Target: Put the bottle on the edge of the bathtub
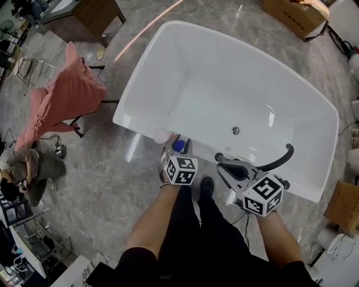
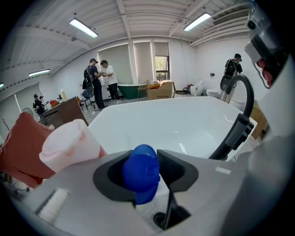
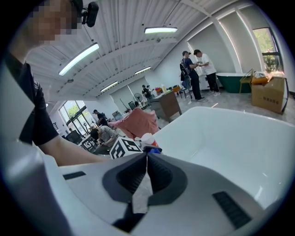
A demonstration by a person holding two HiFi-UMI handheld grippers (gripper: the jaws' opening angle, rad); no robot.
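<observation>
A bottle with a blue cap [image 1: 179,146] is held over the near rim of the white bathtub [image 1: 134,126]. My left gripper [image 1: 178,147] is shut on it. In the left gripper view the blue cap [image 2: 140,171] fills the gap between the jaws and hides the bottle's body. I cannot tell whether the bottle rests on the rim. A pink-and-white bottle [image 1: 161,135] stands on the rim just left of it, also seen close by [image 2: 69,145]. My right gripper [image 1: 225,166] hovers to the right by the rim, shut and empty [image 3: 146,157].
A black curved faucet [image 1: 279,161] rises from the near rim beside my right gripper. A pink cloth on a chair [image 1: 64,95] and a crouching person [image 1: 22,168] are on the floor at left. A cardboard box [image 1: 294,14] lies beyond the tub.
</observation>
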